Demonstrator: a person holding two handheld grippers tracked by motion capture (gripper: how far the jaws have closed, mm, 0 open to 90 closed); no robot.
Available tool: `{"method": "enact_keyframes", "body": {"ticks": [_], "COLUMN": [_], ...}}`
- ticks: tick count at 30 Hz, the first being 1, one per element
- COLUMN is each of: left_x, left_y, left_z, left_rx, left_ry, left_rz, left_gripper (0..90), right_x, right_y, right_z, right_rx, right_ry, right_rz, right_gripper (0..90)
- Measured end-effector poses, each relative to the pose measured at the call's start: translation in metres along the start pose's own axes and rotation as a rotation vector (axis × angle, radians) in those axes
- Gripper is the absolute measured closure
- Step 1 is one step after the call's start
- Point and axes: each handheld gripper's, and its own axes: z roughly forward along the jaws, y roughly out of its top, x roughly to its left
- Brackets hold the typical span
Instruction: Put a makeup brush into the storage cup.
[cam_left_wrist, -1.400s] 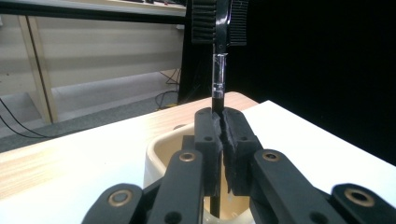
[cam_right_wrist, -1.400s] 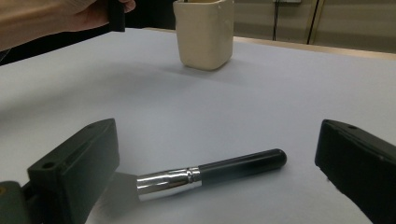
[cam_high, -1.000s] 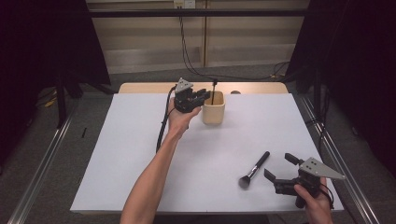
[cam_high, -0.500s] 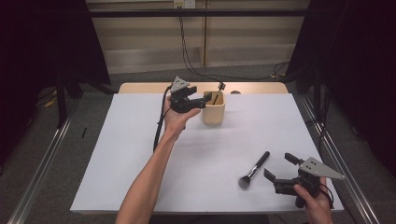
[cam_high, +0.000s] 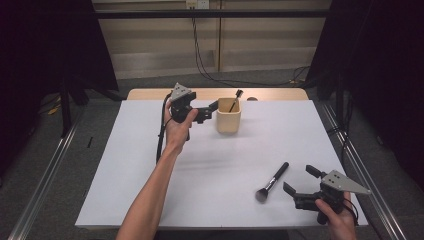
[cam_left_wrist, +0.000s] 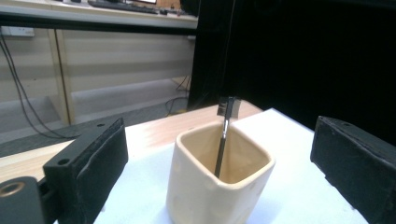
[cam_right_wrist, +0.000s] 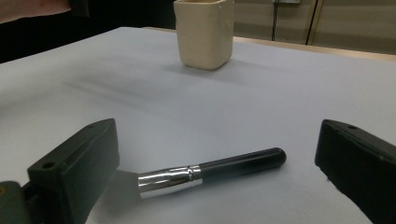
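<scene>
A cream square cup (cam_high: 228, 119) stands at the back middle of the white table, and a thin dark-tipped brush (cam_high: 235, 102) leans inside it. My left gripper (cam_high: 206, 111) hovers just left of the cup, level with its rim. Its jaws have just been opening and hold nothing. In the left gripper view the cup (cam_left_wrist: 217, 186) and the thin brush (cam_left_wrist: 225, 135) stand ahead, between the wide jaws and free of them. A black makeup brush (cam_high: 272, 181) lies at the front right. My right gripper (cam_high: 299, 179) rests open beside it, with the brush (cam_right_wrist: 215, 170) lying between its jaws.
The white sheet (cam_high: 150, 165) covers most of the wooden table (cam_high: 150, 94). A person's left forearm (cam_high: 155, 185) reaches up the middle left. Metal rails run along both sides on the floor. Cables hang down the back wall.
The left gripper has opened, left the thin brush standing in the cup, and drawn back to the left and a little up. The right gripper has stayed still.
</scene>
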Motion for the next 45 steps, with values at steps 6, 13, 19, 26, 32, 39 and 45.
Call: {"method": "enact_keyframes", "body": {"ticks": [6,13,19,26,32,39,45], "left_x": [-0.001,0.0,0.004,0.009,0.011,0.007,0.006], "left_y": [0.0,-0.003,-0.01,-0.012,-0.016,-0.028,-0.035], "left_z": [-0.013,-0.039,-0.064,-0.096,-0.116,-0.133,-0.148], "left_rx": [0.005,-0.026,-0.027,-0.038,-0.032,-0.003,-0.019], "left_ry": [0.062,0.076,0.09,0.116,0.116,0.15,0.156], "left_rz": [0.052,0.101,0.13,0.142,0.153,0.174,0.177], "left_gripper": [6.0,6.8,5.7,5.1,4.8,5.2,4.6], "right_x": [0.0,0.0,0.001,0.001,0.001,0.0,0.001], "right_y": [0.0,0.0,0.0,0.001,0.001,0.0,0.0], "right_z": [0.0,0.0,0.001,0.001,0.001,0.001,0.001], "right_rx": [0.0,0.0,0.0,0.0,0.001,0.002,0.002], "right_ry": [0.0,-0.001,-0.002,-0.007,-0.011,-0.013,-0.015], "right_rz": [0.0,0.001,0.001,0.006,0.007,0.004,0.009], "right_gripper": [0.0,0.0,0.0,0.0,0.0,0.0,0.0]}}
